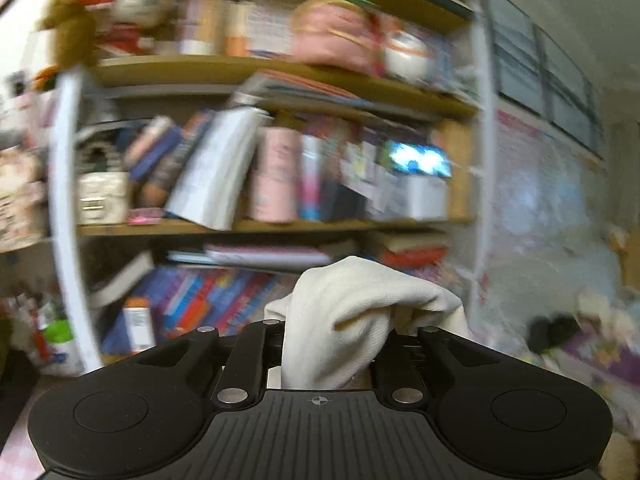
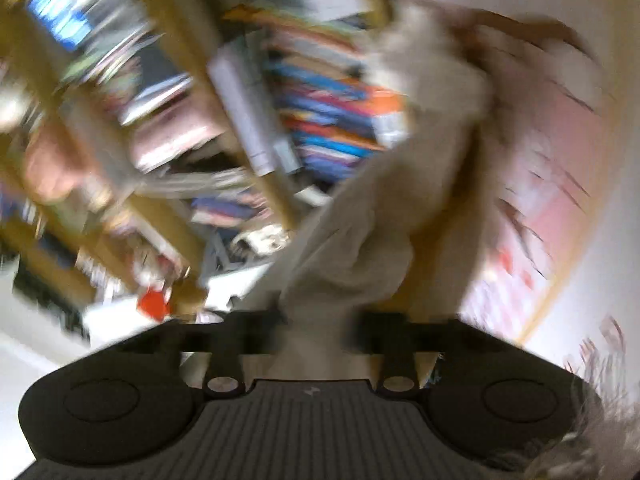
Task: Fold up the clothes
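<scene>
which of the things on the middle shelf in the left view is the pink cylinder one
The pale pink cylindrical box, standing upright near the middle of that shelf. To its left a thick white book leans over; to its right stand thinner upright books.

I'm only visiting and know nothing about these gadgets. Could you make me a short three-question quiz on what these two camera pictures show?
1. True or false: the left gripper is empty.
2. What colour is the cloth it grips?
3. What stands behind the cloth in the right gripper? A bookshelf, B fridge, C window.

Key: 1 false, it is shut on the cloth. 2 cream. 3 A.
</scene>
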Demonstrator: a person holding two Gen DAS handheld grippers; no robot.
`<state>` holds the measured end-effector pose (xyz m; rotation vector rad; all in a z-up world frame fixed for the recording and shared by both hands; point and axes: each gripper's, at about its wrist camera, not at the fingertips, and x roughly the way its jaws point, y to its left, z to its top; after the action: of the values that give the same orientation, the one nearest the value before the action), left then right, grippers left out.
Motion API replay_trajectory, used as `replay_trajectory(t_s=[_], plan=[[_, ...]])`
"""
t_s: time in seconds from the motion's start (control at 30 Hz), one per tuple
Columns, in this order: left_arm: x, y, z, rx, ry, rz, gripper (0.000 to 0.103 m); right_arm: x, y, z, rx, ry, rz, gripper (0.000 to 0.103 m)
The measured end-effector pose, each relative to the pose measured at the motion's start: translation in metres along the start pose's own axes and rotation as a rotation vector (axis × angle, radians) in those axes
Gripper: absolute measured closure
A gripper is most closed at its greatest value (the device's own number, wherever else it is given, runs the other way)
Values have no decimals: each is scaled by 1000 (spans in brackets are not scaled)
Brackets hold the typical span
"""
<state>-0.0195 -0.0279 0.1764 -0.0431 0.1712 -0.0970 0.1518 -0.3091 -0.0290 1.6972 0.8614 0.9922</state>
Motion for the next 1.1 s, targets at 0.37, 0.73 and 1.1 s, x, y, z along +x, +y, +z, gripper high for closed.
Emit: replay_trajectory(t_s=[0.37,0.73,1.1], plan=[[-70,59,78,-105,-366,199,91,68,197,-55,-598,283,299,98],[-39,24,130,15,-553,75,90,72,272,-94,-675,369,589,98],[185,32,-109,0,659,8,72,-42,62,42,-398,-294,-531,98]])
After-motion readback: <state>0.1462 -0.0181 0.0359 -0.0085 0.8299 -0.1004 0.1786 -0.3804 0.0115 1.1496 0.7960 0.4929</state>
